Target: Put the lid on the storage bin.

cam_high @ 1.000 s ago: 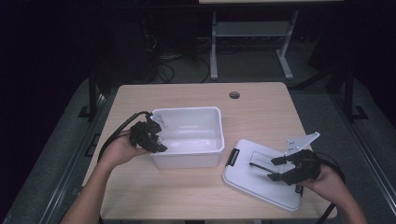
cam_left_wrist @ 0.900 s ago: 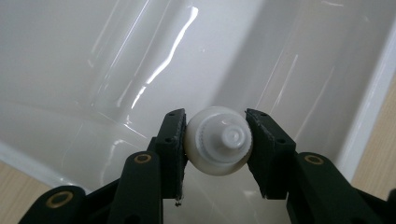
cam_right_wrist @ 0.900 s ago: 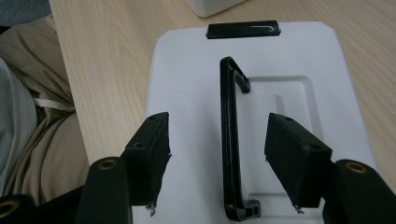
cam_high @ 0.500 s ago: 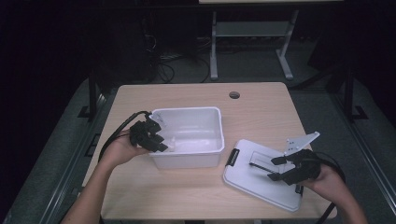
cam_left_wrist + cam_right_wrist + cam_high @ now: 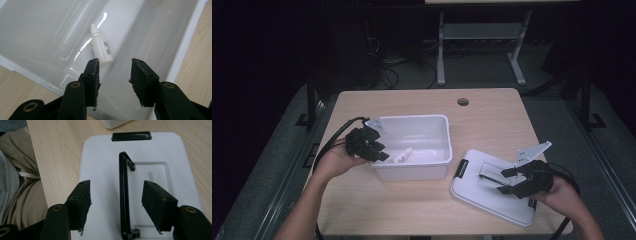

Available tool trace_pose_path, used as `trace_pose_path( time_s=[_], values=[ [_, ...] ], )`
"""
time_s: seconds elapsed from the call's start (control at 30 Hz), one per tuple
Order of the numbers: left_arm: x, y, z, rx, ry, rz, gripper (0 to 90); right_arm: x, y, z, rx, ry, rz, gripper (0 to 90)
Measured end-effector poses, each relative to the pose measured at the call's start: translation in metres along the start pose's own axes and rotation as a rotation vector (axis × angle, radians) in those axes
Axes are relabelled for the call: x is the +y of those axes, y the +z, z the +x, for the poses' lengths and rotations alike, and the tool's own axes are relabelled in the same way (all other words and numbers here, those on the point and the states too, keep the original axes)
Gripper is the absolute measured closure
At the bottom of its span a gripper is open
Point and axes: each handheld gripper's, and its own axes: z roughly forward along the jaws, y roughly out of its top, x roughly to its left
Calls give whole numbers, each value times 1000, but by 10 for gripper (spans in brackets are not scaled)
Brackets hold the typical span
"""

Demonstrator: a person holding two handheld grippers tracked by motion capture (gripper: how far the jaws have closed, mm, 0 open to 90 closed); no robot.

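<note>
Dark floor and desk legs lay behind the wooden table [image 5: 412, 215], and across that second almost nothing on it had shifted. The white bin [image 5: 432, 120] sat in the same spot left of centre. Its lid [image 5: 472, 187] lay flat on the table to the right, well clear of it. The small white dropper bottle [image 5: 101, 47] rested on its side on the bin floor.

I judged the bottle as already dropped off, which would leave closing the bin as the work ahead.

My left gripper [image 5: 381, 155] hung at the bin's left wall, tilted in over the rim, barely moved from a second before. Its jaws stood apart with nothing between them, and the bottle lay just beyond their tips.

My right gripper [image 5: 504, 181] had kept still over the lid, pointing down and along it. It was released, with one jaw on each side of the thin black handle [image 5: 123, 195] and neither pad touching it. From there a squeeze looked enough to take the handle, though it had not yet been gripped
</note>
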Motion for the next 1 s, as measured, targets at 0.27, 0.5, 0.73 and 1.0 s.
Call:
trace_pose_path(
  time_s=[0.27, 0.5, 0.73, 1.0],
  values=[
    [-4, -18, -1, 11, 1, -22, 577, 3, 1, 1, -1, -3, 11, 395],
    [-8, -35, -4, 30, 6, -35, 572, 5, 1, 2, 0, -7, 11, 395],
    [-16, -52, -6, 56, 1, -33, 568, 6, 0, 2, -3, -9, 11, 395],
    [-30, -68, -3, 82, -18, -28, 567, 7, 2, 2, -4, -14, 19, 396]
  ],
)
